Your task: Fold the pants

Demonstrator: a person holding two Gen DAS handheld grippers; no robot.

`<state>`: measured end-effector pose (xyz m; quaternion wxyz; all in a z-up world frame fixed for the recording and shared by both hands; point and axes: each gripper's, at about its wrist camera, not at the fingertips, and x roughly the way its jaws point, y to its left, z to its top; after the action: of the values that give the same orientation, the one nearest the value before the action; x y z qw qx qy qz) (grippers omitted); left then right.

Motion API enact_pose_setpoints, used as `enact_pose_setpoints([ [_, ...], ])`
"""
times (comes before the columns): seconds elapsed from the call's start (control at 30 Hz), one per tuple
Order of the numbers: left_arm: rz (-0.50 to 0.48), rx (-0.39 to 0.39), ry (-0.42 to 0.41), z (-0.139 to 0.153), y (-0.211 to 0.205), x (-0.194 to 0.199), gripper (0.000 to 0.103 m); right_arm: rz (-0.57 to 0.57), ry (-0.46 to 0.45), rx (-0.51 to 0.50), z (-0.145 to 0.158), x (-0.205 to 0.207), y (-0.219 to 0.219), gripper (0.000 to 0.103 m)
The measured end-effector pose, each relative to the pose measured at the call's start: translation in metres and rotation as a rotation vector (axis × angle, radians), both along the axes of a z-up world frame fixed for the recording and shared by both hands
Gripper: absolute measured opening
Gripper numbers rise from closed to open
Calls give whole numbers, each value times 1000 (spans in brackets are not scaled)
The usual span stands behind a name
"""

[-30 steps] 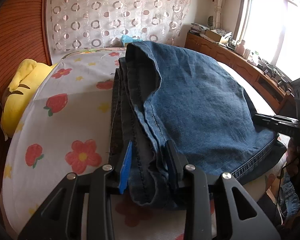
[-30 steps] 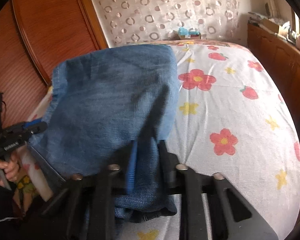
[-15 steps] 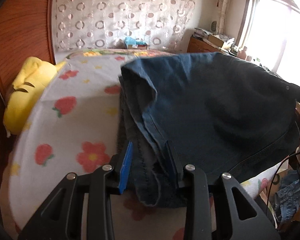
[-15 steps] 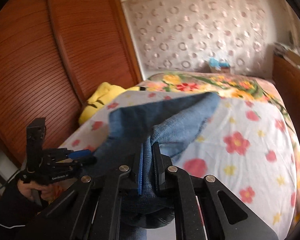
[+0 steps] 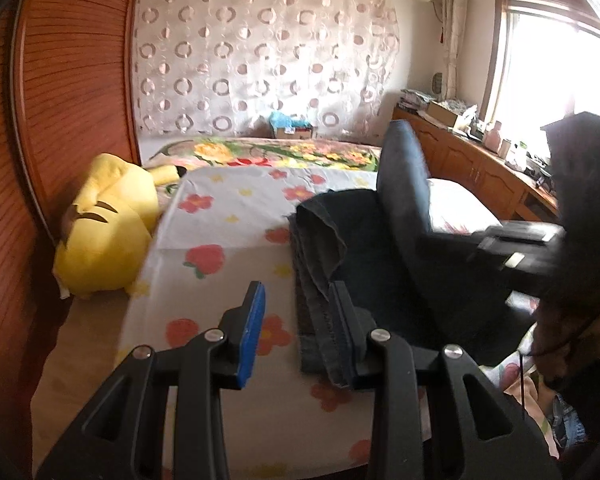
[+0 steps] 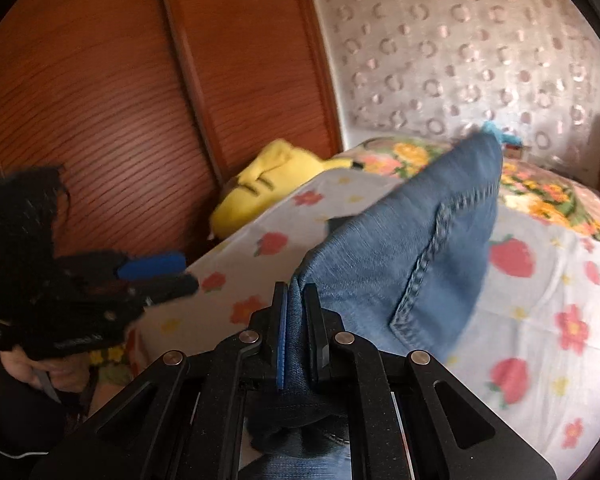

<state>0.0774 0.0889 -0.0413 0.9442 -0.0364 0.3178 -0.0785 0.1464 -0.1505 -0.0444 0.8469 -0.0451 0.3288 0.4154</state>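
Observation:
Blue jeans [image 5: 360, 240] lie folded lengthwise on the flowered bed sheet [image 5: 220, 248]. My right gripper [image 6: 296, 292] is shut on one end of the jeans [image 6: 400, 248] and holds that part raised above the bed as a steep flap. In the left wrist view this right gripper [image 5: 488, 240] is blurred at the right, behind the dark flap. My left gripper [image 5: 298, 292] hovers over the near seam edge, open. Denim shows beside its right finger, and bare sheet shows next to the blue pad. From the right wrist view the left gripper [image 6: 186, 270] holds nothing.
A yellow plush toy [image 5: 108, 228] lies at the bed's left edge against the wooden wardrobe doors [image 5: 60, 120]. A low wooden cabinet [image 5: 480, 168] with clutter runs under the window on the right. A person's hand [image 6: 32, 364] grips the left tool's handle.
The right gripper closed tighter on the denim and carried it up and across, raising a flap. The left gripper rose, and the jeans no longer fill the gap between its fingers.

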Motion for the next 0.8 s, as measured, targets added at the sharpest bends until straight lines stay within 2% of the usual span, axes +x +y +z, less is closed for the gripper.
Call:
enact_pose_setpoints([
  [0.2,34,0,-14,4,22,-11,32,48,111,-67,-50,9,33,4],
  [0.3,45,-4,-15,5,27,-11,32,53,137,-73,-58,12,35,5],
  [0.43,54,-11,-18,4,29,-9,32,44,133,-83,-54,12,33,7],
  [0.5,54,-12,-18,4,29,-8,32,41,125,-82,-48,11,34,16],
  [0.53,52,-12,-16,4,29,-8,32,42,119,-73,-43,10,32,26],
  [0.57,50,-11,-16,4,28,-8,32,42,108,-63,-38,7,28,30],
  [0.8,16,-12,-13,4,11,-5,32,-34,-11,-66,-6,2,-10,34],
])
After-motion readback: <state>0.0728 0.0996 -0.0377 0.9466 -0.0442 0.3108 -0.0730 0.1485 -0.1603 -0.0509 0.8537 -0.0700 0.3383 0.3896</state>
